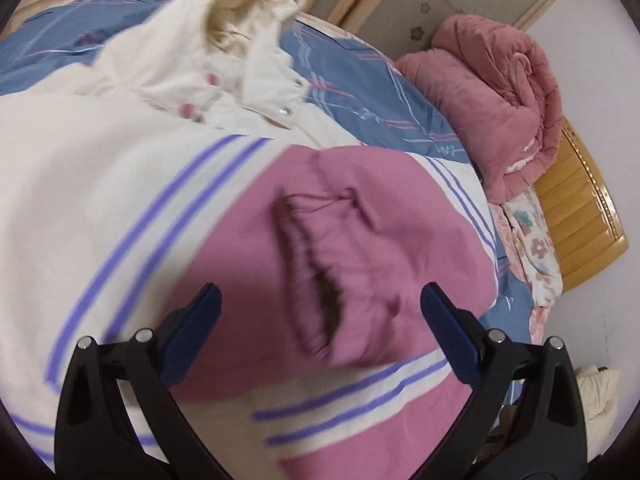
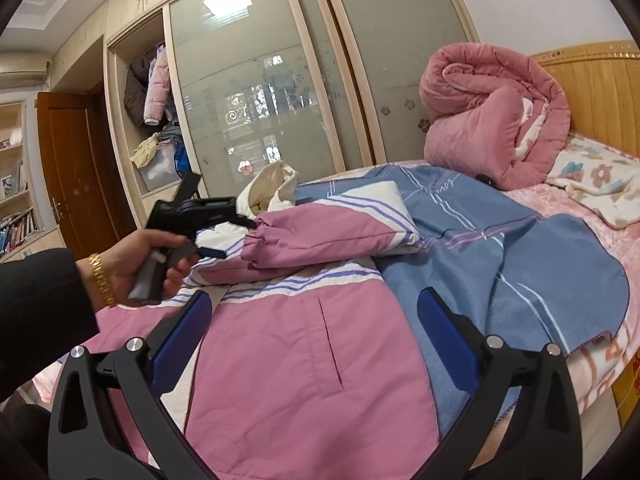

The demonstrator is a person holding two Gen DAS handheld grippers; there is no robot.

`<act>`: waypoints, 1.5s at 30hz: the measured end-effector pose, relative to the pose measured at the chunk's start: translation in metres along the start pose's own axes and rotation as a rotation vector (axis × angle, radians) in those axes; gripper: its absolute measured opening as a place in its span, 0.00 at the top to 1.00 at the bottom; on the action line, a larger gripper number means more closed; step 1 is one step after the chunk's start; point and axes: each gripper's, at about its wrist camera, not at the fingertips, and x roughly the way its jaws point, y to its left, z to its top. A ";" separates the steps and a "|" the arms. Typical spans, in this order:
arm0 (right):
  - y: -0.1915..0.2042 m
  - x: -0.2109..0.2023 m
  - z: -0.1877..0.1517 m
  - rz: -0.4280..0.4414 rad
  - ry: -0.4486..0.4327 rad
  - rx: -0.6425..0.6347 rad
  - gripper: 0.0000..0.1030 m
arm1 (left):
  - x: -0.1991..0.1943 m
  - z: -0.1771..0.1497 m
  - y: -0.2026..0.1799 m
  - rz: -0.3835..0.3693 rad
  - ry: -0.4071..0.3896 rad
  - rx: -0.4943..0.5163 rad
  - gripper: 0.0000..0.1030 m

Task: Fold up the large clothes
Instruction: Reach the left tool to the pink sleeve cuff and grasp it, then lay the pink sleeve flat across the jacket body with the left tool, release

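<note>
A pink and cream jacket (image 1: 120,184) with purple stripes lies spread on the bed, its cream hood (image 1: 248,12) at the far end. One pink sleeve is folded across the chest, and its elastic cuff (image 1: 316,264) lies right under my left gripper (image 1: 320,296), which hovers open and holds nothing. From the right wrist view, a hand (image 2: 132,264) holds that left gripper (image 2: 232,238) at the cuff (image 2: 264,228) of the folded sleeve (image 2: 328,236). My right gripper (image 2: 314,300) is open above the jacket's pink lower front (image 2: 300,368), near its slit pocket, with nothing between its fingers.
A blue blanket (image 2: 500,264) covers the bed under the jacket. A rolled pink quilt (image 2: 492,120) and a floral cover (image 2: 600,184) sit by the wooden headboard (image 2: 592,88). Wardrobe sliding doors (image 2: 260,100) stand behind the bed, with a door and bookshelf at the left.
</note>
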 end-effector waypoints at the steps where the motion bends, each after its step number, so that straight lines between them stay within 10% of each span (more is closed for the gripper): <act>1: -0.002 0.000 0.000 -0.002 0.001 0.004 0.01 | 0.006 0.003 -0.005 -0.001 0.007 0.014 0.03; 5: -0.007 0.001 0.001 -0.004 0.001 0.028 0.01 | 0.029 0.012 -0.030 0.031 0.041 0.094 0.24; 8: -0.009 0.003 0.001 -0.007 0.010 0.039 0.01 | 0.038 0.014 -0.036 0.093 0.061 0.120 0.70; 13: -0.010 0.004 0.001 -0.003 0.010 0.043 0.01 | 0.008 0.019 -0.039 0.097 -0.045 0.121 0.86; 25: -0.008 0.006 0.000 -0.014 0.010 0.052 0.01 | -0.115 0.064 -0.070 0.103 -0.242 0.238 0.87; 39: 0.003 0.017 -0.005 -0.014 0.057 0.017 0.01 | -0.156 0.027 0.110 0.292 -0.172 0.051 0.83; 41: 0.006 0.021 -0.007 -0.017 0.071 0.001 0.01 | -0.143 0.016 0.129 0.294 -0.146 0.032 0.75; 45: 0.007 0.026 -0.009 -0.029 0.089 -0.012 0.01 | -0.122 0.001 0.156 0.399 -0.153 -0.013 0.19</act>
